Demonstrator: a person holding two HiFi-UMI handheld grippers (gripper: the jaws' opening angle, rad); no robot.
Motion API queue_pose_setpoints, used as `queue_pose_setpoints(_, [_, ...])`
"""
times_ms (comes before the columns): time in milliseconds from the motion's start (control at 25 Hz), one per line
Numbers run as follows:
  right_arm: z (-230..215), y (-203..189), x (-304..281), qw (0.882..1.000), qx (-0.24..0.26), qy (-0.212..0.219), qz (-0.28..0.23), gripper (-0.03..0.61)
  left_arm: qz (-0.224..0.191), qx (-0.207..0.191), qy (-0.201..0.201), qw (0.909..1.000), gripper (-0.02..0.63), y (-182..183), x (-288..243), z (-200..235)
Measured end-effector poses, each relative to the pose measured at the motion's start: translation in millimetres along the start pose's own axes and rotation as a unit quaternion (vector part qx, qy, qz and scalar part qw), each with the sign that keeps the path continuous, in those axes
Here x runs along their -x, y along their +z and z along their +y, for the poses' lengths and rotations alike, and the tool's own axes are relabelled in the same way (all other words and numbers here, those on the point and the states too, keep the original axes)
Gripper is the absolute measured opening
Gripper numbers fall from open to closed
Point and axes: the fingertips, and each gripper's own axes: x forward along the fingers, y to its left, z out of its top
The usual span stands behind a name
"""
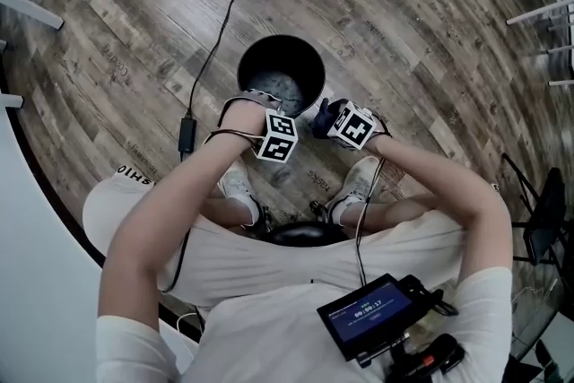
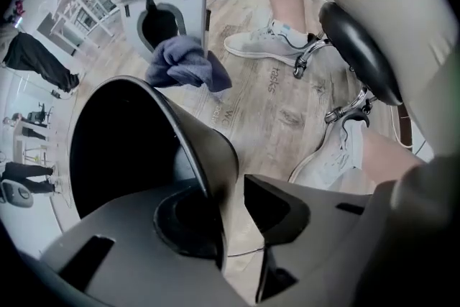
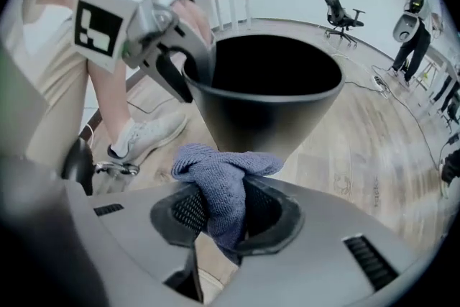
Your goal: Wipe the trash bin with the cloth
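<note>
A black round trash bin [image 1: 280, 72] stands on the wooden floor between the person's feet. My left gripper [image 1: 253, 101] points straight down over the bin's near rim. In the left gripper view the bin wall [image 2: 205, 154] stands between the jaws of my left gripper [image 2: 230, 205], against the left one, with a gap to the right one. My right gripper [image 1: 325, 114] hovers beside the bin's right side, shut on a dark blue cloth [image 1: 317, 125]. The bunched cloth [image 3: 223, 190] hangs from the jaws just in front of the bin [image 3: 273, 97].
The person sits on a black stool [image 2: 359, 47] with caster legs, a grey shoe [image 1: 357, 179] on each side. A black cable and power brick [image 1: 186, 134] lie left of the bin. A white table [image 1: 27, 282] borders the left. Chair legs [image 1: 538, 4] stand far right.
</note>
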Motion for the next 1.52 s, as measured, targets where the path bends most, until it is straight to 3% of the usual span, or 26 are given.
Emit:
queue_pose_setpoints(160, [7.9,34.3,26.9,0.998,-0.049,0.006,-0.046,0.103,0.002,-0.011,0.007,0.9999,0.12,-0.8,1.1,-2.0])
queue_pose_setpoints(360, [2.6,48.8,22.4,0.994,-0.097,0.013,-0.053,0.103,0.001,-0.039,0.026,0.9989,0.087,3.1,-2.7,-2.5])
queue_pose_setpoints(480, [-3.0,41.4,7.9,0.995,-0.091,0.012,-0.038,0.103,-0.002,-0.044,0.036,0.9984,0.052,4.4,-3.8,0.2])
queue_pose_setpoints(760, [-18.3,17.3,-42.8,0.996,-0.083,0.014,-0.014,0.103,0.005,-0.051,0.028,0.9983,0.052,7.0,-6.7,1.6])
queue_pose_setpoints(1200, [-40.2,-36.5,-154.6,0.996,-0.09,-0.009,0.018,0.103,-0.019,-0.014,0.022,0.9995,0.052,21.6,-9.7,9.3])
queue_pose_setpoints(1400, [-49.0,-40.6,-168.0,0.995,-0.098,-0.021,-0.005,0.103,-0.031,0.002,0.021,0.9993,0.06,27.0,-10.1,10.9])
queue_pose_setpoints(1520, [-44.6,-42.5,-159.3,0.995,-0.099,-0.013,0.006,0.103,-0.036,-0.001,0.021,0.9991,0.063,28.5,-10.6,8.0])
